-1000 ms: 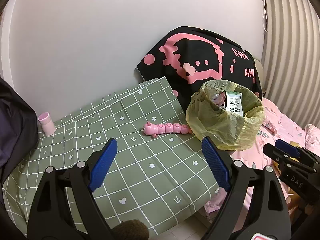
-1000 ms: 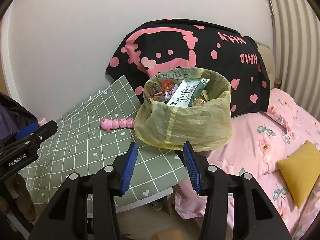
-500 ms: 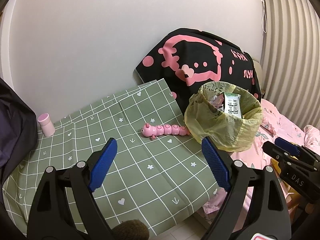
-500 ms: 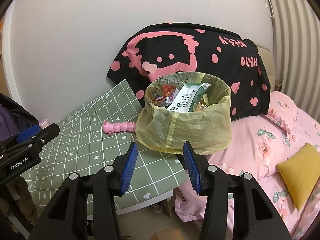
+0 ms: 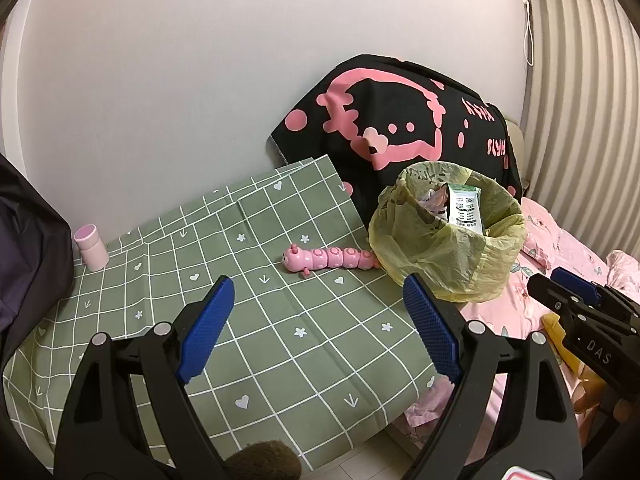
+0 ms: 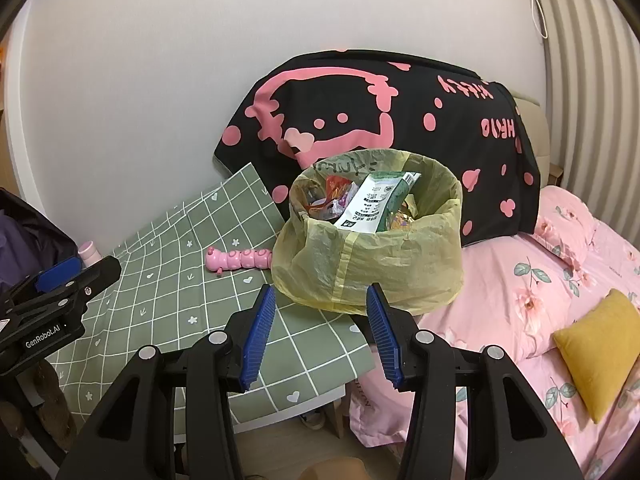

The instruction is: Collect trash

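A bin lined with a yellow-green bag point(image 5: 460, 256) point(image 6: 372, 264) stands at the right end of the green checked tablecloth point(image 5: 260, 320) point(image 6: 168, 280), against the bed. Wrappers and a white-and-green packet point(image 6: 372, 204) point(image 5: 466, 210) fill it. My left gripper point(image 5: 316, 328) hangs open and empty above the cloth, short of the bin. My right gripper point(image 6: 320, 336) is open too, nothing between its blue pads, just in front of the bin's near side. Each gripper shows at the edge of the other's view.
A pink caterpillar toy point(image 5: 328, 258) point(image 6: 238, 259) lies on the cloth left of the bin. A small pink bottle point(image 5: 91, 246) stands by the wall. Behind the bin is a black-and-pink cushion point(image 6: 380, 120); right of it a pink floral bed point(image 6: 540, 300) with a yellow pillow point(image 6: 600, 348).
Both views have drifted only slightly; the bin sits a little lower in the frames than before. Both grippers stay open and empty.
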The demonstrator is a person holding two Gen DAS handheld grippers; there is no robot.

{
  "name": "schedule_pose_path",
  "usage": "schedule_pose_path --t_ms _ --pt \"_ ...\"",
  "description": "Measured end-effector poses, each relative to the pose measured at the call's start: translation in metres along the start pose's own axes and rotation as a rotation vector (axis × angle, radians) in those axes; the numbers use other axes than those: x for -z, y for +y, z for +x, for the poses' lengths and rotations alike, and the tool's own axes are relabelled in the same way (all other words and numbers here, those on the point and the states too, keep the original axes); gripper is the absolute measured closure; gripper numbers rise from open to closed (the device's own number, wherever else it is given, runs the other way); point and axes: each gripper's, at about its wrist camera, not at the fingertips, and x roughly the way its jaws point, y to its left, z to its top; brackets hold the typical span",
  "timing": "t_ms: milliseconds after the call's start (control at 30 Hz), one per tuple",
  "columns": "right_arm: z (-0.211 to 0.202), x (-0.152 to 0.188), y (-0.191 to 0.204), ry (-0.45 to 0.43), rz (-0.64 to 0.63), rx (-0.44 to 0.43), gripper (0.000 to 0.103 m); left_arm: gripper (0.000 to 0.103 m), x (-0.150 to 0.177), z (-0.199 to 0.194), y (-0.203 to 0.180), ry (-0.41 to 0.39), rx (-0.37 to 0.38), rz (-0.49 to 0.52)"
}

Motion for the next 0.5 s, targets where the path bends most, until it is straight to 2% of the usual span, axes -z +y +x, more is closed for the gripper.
schedule_pose_path --t_ms 500 --pt "0.0001 -0.0006 0.0000 0.000 0.000 -0.002 0.058 0.021 0.0002 0.0000 -0.0007 -0.001 0.008 -0.003"
